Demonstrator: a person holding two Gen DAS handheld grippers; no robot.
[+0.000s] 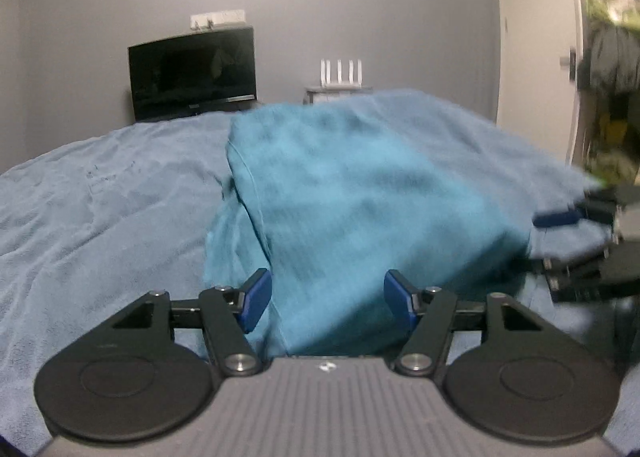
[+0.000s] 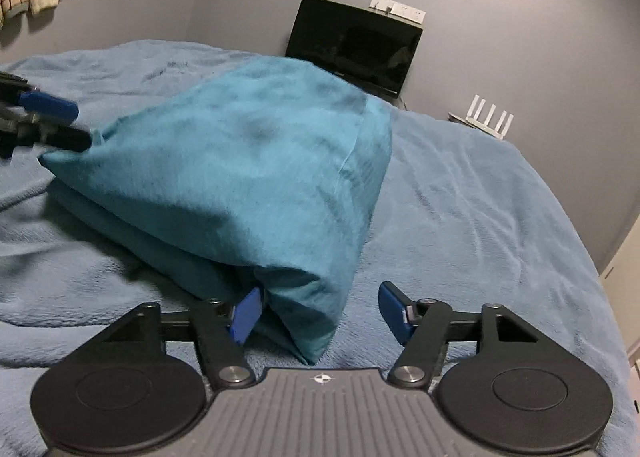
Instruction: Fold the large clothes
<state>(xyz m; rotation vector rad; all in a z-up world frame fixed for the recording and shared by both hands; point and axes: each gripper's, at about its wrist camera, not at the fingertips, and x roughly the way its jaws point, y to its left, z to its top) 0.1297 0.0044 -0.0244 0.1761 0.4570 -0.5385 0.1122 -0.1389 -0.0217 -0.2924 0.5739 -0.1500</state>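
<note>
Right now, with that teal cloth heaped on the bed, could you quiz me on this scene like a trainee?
1. True or false: the left gripper is clamped shut on the cloth.
2. What stands against the wall beyond the bed? A) a monitor B) a lamp C) a fan
3. Fill in: the cloth is folded over and lies on a light blue ____.

Key: 1 false, its jaws stand apart with cloth between them, not pinched. 2 A, the monitor. 3 blanket.
</note>
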